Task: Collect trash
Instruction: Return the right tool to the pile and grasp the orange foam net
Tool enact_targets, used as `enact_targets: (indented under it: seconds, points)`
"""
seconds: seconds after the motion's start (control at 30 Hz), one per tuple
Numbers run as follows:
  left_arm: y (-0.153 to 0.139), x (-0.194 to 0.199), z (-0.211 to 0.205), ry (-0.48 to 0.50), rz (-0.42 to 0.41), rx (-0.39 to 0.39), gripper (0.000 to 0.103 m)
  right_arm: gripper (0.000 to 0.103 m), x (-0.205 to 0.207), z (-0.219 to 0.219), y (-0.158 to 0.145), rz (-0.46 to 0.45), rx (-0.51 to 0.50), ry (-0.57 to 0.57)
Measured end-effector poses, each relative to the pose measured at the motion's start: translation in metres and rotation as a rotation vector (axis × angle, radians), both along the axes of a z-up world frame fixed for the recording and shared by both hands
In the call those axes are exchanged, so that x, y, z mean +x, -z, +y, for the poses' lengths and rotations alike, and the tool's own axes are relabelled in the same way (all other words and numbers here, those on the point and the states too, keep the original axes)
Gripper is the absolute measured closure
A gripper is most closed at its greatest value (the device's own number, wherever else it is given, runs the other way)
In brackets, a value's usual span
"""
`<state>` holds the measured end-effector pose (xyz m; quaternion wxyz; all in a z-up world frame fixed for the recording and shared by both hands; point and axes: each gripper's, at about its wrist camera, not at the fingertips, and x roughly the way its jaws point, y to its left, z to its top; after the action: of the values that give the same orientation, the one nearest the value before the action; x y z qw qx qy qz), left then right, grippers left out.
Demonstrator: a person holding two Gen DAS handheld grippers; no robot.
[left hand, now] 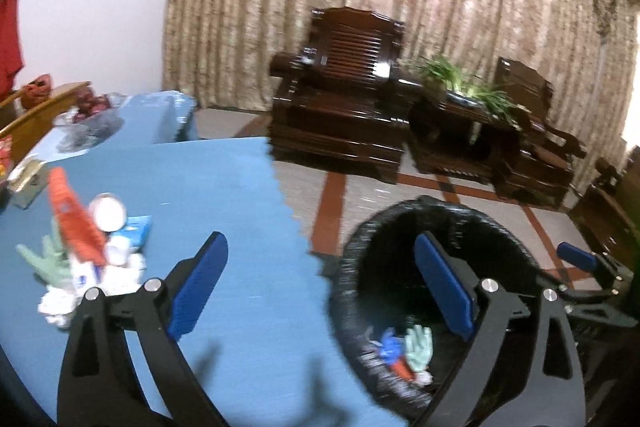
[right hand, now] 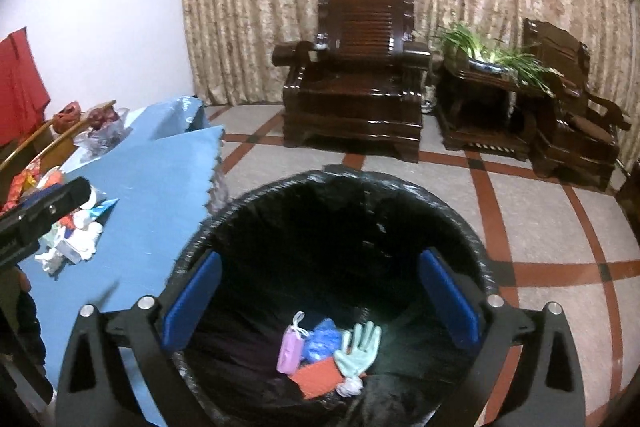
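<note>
- Right gripper [right hand: 320, 291] spread wide and empty, hanging above the open mouth of the black-lined bin [right hand: 280, 187].
- At the bin's bottom: green glove [right hand: 358, 345], pink packet [right hand: 290, 349], red card [right hand: 320, 375].
- Left gripper [left hand: 320, 291] spread wide, empty, straddling the blue table's jagged edge [left hand: 294, 219] and the bin rim.
- More trash [left hand: 84, 243] heaped on the table, left of the left gripper.
- Open tiled floor [right hand: 560, 219] beyond the bin.

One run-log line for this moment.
left tool: open, empty | right tool: open, empty, over bin | glove in bin | trash pile on table
</note>
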<state>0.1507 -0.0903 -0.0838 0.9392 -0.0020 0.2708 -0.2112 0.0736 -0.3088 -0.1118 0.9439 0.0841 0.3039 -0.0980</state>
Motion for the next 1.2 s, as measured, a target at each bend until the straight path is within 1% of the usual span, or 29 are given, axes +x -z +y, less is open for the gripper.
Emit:
enact_targets:
  seconds: [0.4, 0.67, 0.8, 0.97, 1.2]
  points:
    - [-0.004, -0.003, 0.119, -0.26, -0.021, 0.042, 0.011, 0.006, 0.039, 0.074, -0.006, -0.034, -0.01, -0.163]
    - [0.001, -0.003, 0.184, -0.395, -0.023, 0.068, 0.011, 0.006, 0.073, 0.132, -0.007, -0.063, -0.007, -0.286]
    - [0.004, 0.004, 0.214, -0.469, -0.012, 0.084, 0.011, 0.006, 0.092, 0.164, -0.008, -0.091, -0.005, -0.355]
    - [0.011, 0.015, 0.254, -0.551, -0.003, 0.093, 0.011, 0.006, 0.121, 0.205, -0.007, -0.097, -0.005, -0.44]
    - [0.017, 0.036, 0.297, -0.626, 0.019, 0.089, 0.011, 0.006, 0.158, 0.268, -0.003, -0.098, 0.015, -0.562]
